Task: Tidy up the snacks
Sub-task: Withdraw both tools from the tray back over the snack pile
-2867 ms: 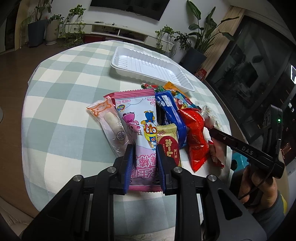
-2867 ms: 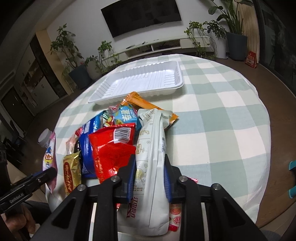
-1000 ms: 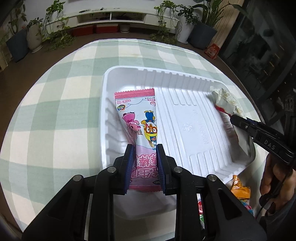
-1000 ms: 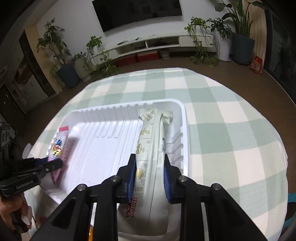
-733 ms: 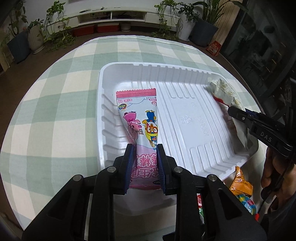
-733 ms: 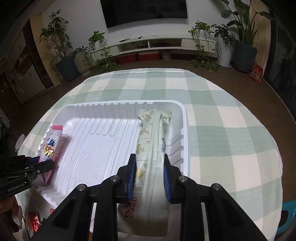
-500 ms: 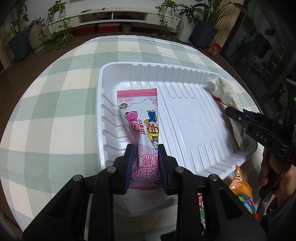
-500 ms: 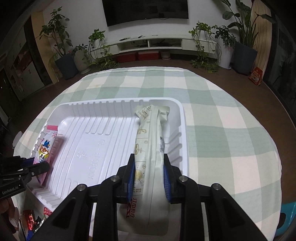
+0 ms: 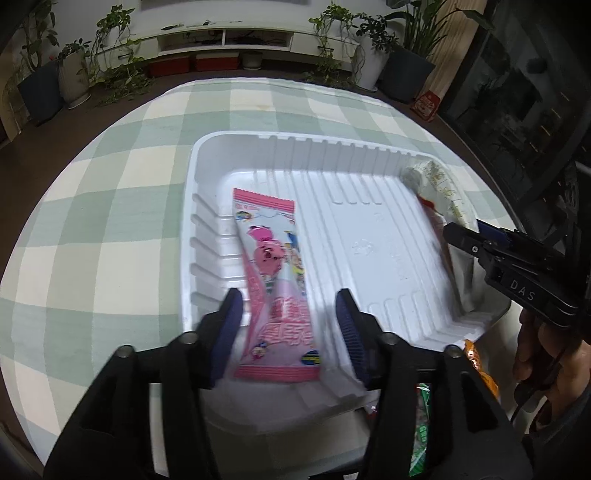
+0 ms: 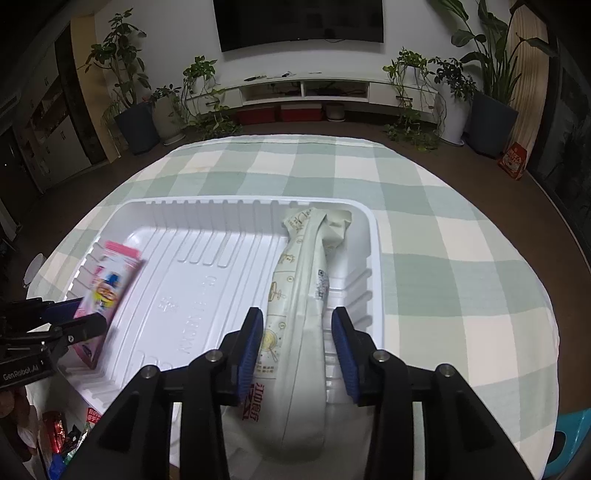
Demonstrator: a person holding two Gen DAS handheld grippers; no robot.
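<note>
Both hand-held grippers, left and right, stood open, each packet lying lengthwise between its jaws: pink packet at the tray's left in the frame, cream packet at its right.

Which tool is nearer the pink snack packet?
Left. The left tool straddles the pink snack packet, open; the right tool is across the white tray.

home living room | wall TV | media shelf | potted plants

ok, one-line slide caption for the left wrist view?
Left gripper open over the pink snack lying in the white tray.
</note>
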